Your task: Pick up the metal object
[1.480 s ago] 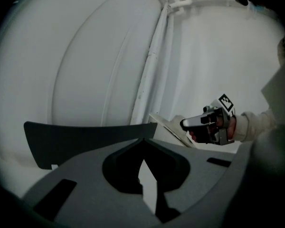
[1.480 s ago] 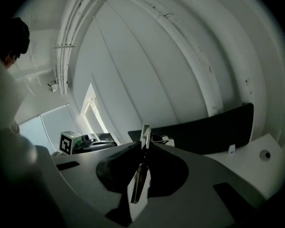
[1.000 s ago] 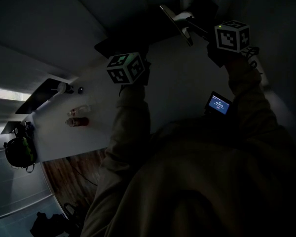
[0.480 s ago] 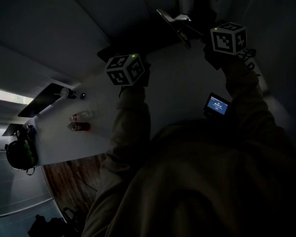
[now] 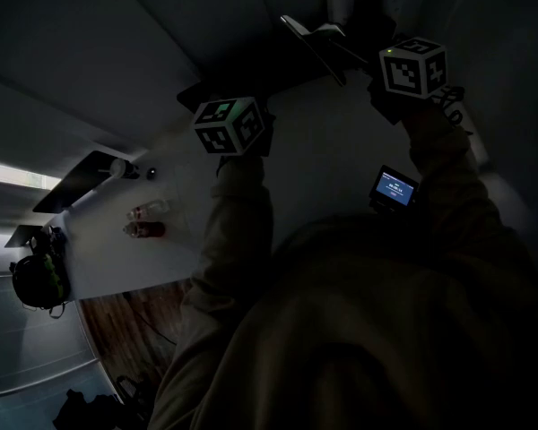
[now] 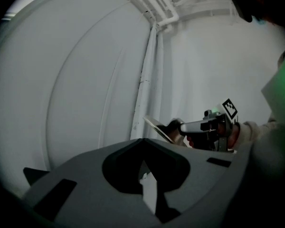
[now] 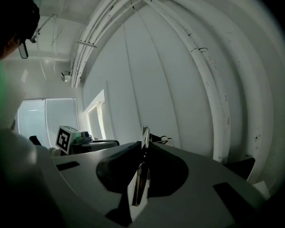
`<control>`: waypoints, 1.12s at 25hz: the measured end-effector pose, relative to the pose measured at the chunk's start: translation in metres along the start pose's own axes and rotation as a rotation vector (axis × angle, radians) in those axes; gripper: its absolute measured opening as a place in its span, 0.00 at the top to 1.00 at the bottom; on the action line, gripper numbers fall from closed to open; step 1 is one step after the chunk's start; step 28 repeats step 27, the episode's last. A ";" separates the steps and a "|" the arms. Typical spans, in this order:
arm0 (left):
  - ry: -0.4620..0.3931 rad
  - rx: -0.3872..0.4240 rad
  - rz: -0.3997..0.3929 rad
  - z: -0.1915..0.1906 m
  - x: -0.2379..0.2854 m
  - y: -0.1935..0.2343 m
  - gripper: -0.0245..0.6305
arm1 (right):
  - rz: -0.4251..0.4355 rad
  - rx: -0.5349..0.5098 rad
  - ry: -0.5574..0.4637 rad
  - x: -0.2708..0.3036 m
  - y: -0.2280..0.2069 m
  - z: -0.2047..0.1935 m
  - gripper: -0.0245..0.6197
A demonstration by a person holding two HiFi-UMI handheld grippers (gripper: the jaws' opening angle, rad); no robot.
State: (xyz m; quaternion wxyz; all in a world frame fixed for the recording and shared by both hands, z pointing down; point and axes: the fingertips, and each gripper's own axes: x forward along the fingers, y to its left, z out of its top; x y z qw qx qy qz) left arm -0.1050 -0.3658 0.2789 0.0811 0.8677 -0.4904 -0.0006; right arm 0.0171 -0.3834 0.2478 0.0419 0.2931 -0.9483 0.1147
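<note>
Sleeves of dark cloth (image 5: 238, 240) fill the foreground of the dim head view, reaching over a white table (image 5: 327, 150). A small black device with a lit blue screen (image 5: 394, 189) stands on the table just beside the right forearm. Off to the left lie two small bottles, one clear (image 5: 145, 210) and one reddish (image 5: 143, 229); what they hold cannot be made out. Dark headphones with green trim (image 5: 38, 280) hang at the table's left end.

Farther out, the left gripper (image 6: 145, 172) is level with its jaws together and nothing between them. The right gripper (image 7: 141, 175) has its jaws narrowed onto the thin, flat, shiny metal object (image 7: 145, 137), seen edge-on in the right gripper view and held clear above the table's far edge.

Behind them rises a pale wall with a white pipe (image 6: 145, 80), and a window with blinds (image 7: 45, 120) shows past the left gripper.

Against a second earlier, the metal object sits slightly farther left in the head view, with the grip unchanged.
</note>
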 end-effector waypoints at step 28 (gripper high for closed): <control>0.005 0.007 -0.008 -0.001 0.002 0.001 0.96 | 0.006 -0.016 0.025 0.005 0.002 -0.004 0.89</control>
